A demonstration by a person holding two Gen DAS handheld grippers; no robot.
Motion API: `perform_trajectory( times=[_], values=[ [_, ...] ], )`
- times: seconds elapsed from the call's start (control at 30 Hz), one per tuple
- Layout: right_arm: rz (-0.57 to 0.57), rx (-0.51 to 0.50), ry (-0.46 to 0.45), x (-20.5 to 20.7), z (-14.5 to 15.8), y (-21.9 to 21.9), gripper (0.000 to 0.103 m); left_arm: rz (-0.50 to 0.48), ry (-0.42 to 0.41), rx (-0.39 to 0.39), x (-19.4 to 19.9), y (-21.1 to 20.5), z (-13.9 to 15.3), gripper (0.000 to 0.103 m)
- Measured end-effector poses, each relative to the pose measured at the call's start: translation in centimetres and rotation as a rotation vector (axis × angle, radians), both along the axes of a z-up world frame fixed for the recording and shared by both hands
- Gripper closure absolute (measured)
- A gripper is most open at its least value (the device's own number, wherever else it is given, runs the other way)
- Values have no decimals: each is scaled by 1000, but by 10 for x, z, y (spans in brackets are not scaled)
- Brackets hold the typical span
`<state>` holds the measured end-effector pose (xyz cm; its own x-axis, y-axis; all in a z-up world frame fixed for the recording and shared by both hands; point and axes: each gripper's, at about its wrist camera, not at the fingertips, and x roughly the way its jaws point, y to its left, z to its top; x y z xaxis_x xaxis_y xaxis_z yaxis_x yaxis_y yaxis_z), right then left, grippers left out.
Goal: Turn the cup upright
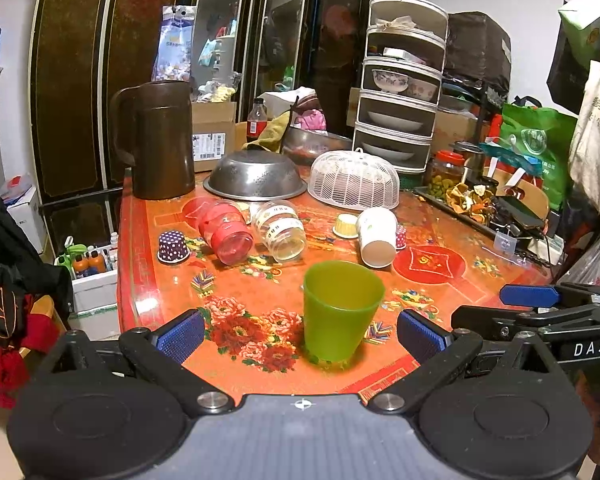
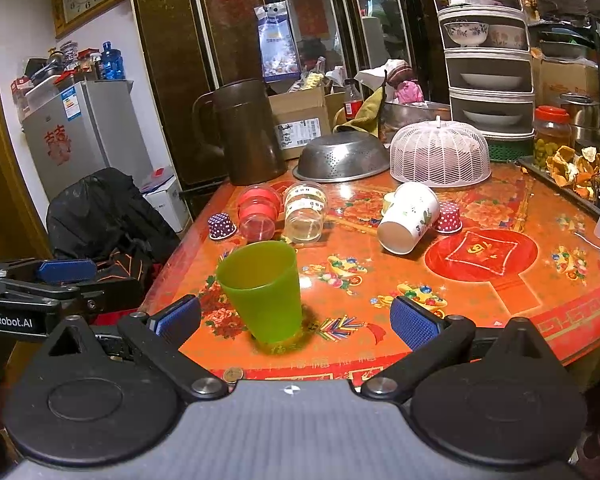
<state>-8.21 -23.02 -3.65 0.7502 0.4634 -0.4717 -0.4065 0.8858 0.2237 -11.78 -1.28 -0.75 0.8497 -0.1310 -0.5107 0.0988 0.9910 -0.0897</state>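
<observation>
A green plastic cup (image 1: pixel 340 312) stands upright, mouth up, near the front edge of the red flowered table (image 1: pixel 440 280). My left gripper (image 1: pixel 300 336) is open and empty, its blue pads wide apart on either side of the cup, a little short of it. My right gripper (image 2: pixel 296 320) is open and empty too; the green cup (image 2: pixel 264 292) stands just ahead of it, nearer the left pad. A white paper cup (image 1: pixel 376 236) lies on its side, as do a red-banded clear cup (image 1: pixel 224 228) and a labelled clear cup (image 1: pixel 282 230).
A brown jug (image 1: pixel 160 140), an upturned steel colander (image 1: pixel 256 176) and a white mesh food cover (image 1: pixel 354 178) stand behind the cups. Small cupcake cases (image 1: pixel 173 246) sit among them. A tiered dish rack (image 1: pixel 400 80) and jars are at the back right.
</observation>
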Motion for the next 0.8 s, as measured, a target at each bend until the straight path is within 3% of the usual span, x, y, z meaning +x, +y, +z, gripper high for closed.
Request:
perform_trajectory(
  times=[0.8],
  values=[
    [12,6,-2,1,-2,0,1,-2,12,-4,0,4,-3,0]
  ],
)
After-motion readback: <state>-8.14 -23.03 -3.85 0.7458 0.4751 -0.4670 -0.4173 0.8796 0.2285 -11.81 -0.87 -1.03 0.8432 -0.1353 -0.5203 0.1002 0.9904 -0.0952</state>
